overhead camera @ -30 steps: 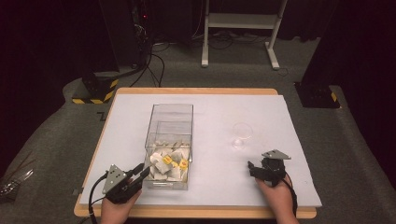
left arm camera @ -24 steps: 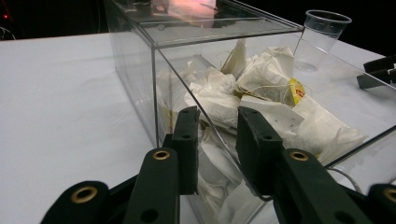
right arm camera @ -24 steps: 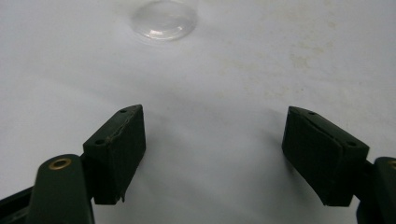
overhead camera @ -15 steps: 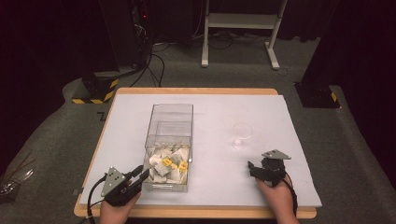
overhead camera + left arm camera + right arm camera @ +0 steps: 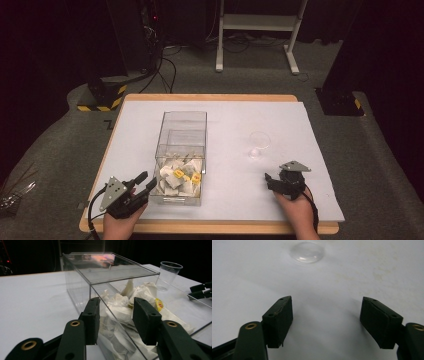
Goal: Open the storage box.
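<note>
A clear plastic box (image 5: 182,150) stands on the white table (image 5: 135,135), its near end heaped with white tea bags (image 5: 179,176), some bearing yellow tags. The left gripper (image 5: 145,184) rests at the box's near left corner, pointing toward it. In the left gripper view its jaws stand apart at a moderate width, having just been opening; the box's (image 5: 100,277) near corner edge runs up in the gap between them, and the tea bags (image 5: 125,307) show through the wall behind. The black pads (image 5: 146,322) press on nothing that can be made out, though how near they sit to the wall cannot be told. A clear plastic cup (image 5: 259,144) stands upright to the right of the box, well apart from it; in the left gripper view the cup (image 5: 168,272) rises beyond the box's far side. The right gripper (image 5: 270,180) sits nearer the person than the cup, right of the box, held low over the table. Its jaws stand wide, having just been closing a little, with only bare white surface between them, and the cup (image 5: 307,252) lies ahead of them.
</note>
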Available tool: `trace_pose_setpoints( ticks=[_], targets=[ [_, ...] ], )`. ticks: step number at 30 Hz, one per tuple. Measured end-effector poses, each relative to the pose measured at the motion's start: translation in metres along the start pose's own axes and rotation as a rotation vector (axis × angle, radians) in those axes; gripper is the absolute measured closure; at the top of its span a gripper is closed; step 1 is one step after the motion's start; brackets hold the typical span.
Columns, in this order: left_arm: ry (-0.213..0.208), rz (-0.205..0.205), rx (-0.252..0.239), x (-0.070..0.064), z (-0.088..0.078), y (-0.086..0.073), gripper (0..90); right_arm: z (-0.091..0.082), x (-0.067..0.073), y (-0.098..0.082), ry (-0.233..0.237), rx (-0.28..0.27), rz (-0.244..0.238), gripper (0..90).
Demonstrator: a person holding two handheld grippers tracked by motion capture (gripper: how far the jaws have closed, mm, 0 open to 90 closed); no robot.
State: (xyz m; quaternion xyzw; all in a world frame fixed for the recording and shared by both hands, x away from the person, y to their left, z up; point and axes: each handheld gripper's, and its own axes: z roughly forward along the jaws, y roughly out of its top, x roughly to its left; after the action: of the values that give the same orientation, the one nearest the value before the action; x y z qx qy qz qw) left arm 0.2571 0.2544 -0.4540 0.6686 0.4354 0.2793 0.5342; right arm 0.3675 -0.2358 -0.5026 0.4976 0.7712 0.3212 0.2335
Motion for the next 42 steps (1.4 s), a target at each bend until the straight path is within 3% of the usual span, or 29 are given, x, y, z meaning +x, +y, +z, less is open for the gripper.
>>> trace_pose_setpoints(
  ticks=[1,3,4,6,8,13,19,23,31,32,38,42],
  targets=[
    [0.005,-0.002,-0.001,0.003,0.000,0.000,57.8,-0.001,0.002,0.000,0.001,-0.006,-0.022,29.6],
    [0.009,-0.004,-0.002,0.005,0.000,0.000,58.4,-0.003,0.004,0.000,0.017,-0.012,-0.028,31.8],
    [0.013,-0.014,-0.002,0.008,0.000,0.000,58.7,-0.005,0.008,0.001,0.047,-0.025,-0.033,33.6],
    [0.017,-0.017,0.001,0.011,0.000,0.000,58.8,-0.007,0.009,0.002,0.050,-0.034,-0.040,34.7],
    [0.024,-0.018,0.012,0.015,0.002,-0.001,58.4,-0.013,0.014,0.005,0.069,-0.071,-0.053,40.7],
    [0.040,0.001,0.028,0.018,0.005,-0.003,56.4,-0.022,0.027,0.009,0.092,-0.119,-0.088,47.4],
    [0.072,-0.003,0.046,0.025,0.007,-0.008,56.1,-0.026,0.040,0.013,0.122,-0.135,-0.112,56.4],
    [0.097,0.009,0.074,0.032,0.011,-0.012,55.7,-0.027,0.048,0.013,0.141,-0.138,-0.141,56.1],
    [0.119,0.046,0.173,0.046,0.025,-0.024,55.0,-0.028,0.063,0.018,0.186,-0.145,-0.164,53.4],
    [0.120,0.044,0.180,0.048,0.026,-0.025,55.4,-0.029,0.067,0.022,0.195,-0.153,-0.183,52.0],
    [0.131,0.008,0.216,0.062,0.032,-0.030,53.3,-0.030,0.080,0.032,0.222,-0.177,-0.195,50.9],
    [0.142,0.016,0.225,0.066,0.033,-0.033,52.6,-0.030,0.088,0.038,0.235,-0.183,-0.209,51.2]
  ],
)
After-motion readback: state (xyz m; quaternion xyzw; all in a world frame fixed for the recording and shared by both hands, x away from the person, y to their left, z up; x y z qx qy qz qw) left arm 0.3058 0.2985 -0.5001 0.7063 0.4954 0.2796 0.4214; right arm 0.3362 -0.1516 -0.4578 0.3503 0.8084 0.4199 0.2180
